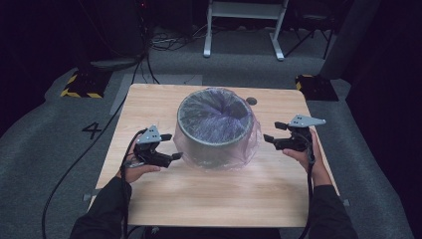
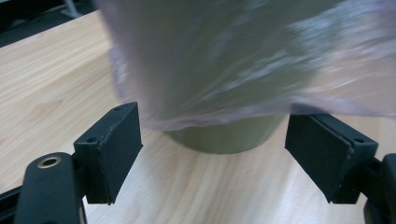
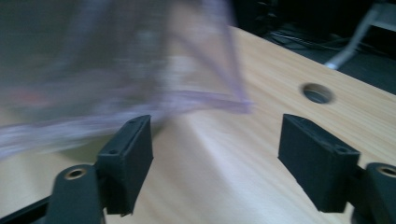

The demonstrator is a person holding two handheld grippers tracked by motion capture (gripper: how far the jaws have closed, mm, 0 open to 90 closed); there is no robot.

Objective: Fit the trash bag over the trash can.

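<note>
A round grey-green bin (image 1: pixel 214 130) stands mid-table, lined with a clear purplish plastic bag (image 1: pixel 251 142) that drapes down its outside. My left gripper (image 1: pixel 172 147) sits just left of the bin, jaws open and empty, a little apart from the bag. In the left gripper view the bin's base (image 2: pixel 229 135) and the bag's hem (image 2: pixel 327 88) lie just beyond the jaws. My right gripper (image 1: pixel 271 133) is open to the right of the bin, clear of the bag. In the right gripper view the blurred bag (image 3: pixel 116 70) hangs ahead at left.
The wooden table (image 1: pixel 209 199) has a cable hole (image 1: pixel 251 101) at its back right, also in the right gripper view (image 3: pixel 317 93). Cables trail off the table's left side. Grey carpet, a white stand (image 1: pixel 244 25) and yellow-black weights (image 1: pixel 79 85) lie beyond.
</note>
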